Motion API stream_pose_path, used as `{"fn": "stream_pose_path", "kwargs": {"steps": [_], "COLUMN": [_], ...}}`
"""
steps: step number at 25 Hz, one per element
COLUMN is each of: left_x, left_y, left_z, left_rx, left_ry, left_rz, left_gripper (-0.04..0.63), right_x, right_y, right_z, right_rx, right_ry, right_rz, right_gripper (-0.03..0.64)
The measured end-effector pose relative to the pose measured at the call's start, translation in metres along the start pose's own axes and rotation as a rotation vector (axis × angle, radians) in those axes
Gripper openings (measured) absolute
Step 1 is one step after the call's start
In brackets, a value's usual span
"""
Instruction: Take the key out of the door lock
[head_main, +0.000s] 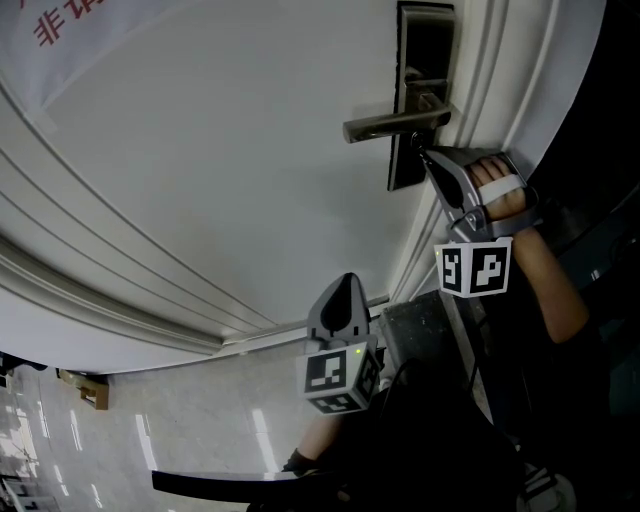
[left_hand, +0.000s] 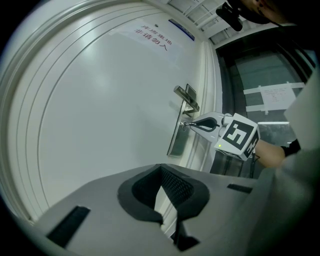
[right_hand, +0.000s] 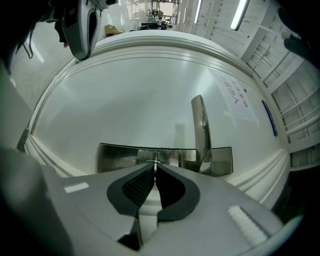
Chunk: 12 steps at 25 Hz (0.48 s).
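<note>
- While the right gripper (right_hand: 155, 169) points straight at the lock plate (right_hand: 117, 158), its jaws are pinched together on the key (right_hand: 156, 163), a thin metal sliver between the pad tips.
- The key is in the lock, just under the door handle (head_main: 392, 125). It's on the dark plate close to the door's (head_main: 200, 170) edge, by the frame mouldings.
- A hand (head_main: 500, 190) grips the right gripper's body, with its marker cube (head_main: 473, 268) just behind.
- The left gripper (left_hand: 161, 169) is held well apart from the lock, facing the plain door panel. Its jaw tips meet with nothing between them.
- In the head view the left gripper sits near the door's bottom edge, over the floor (head_main: 150, 420).
- A paper notice (left_hand: 155, 37) with red characters is high on the door.
</note>
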<state>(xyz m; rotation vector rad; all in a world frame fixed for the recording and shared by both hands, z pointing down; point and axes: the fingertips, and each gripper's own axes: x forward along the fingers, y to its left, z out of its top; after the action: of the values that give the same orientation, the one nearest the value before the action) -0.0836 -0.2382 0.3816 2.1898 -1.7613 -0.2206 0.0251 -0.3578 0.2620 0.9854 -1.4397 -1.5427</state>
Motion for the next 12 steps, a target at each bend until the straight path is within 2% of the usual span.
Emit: {"fn": "stream_pose_path", "kwargs": {"steps": [12], "left_x": [-0.0023], "left_y": [-0.0033], "left_z": [-0.0014], "left_rx": [-0.001], "left_ry": [0.0], "left_rz": [0.0], "left_gripper": [0.0], "right_x": [-0.0001], "right_y": [-0.0003], "right_z": [-0.0004], "right_rx": [0.01], "right_ry": [-0.004], "right_rz": [0.002], "right_gripper": [0.011]}}
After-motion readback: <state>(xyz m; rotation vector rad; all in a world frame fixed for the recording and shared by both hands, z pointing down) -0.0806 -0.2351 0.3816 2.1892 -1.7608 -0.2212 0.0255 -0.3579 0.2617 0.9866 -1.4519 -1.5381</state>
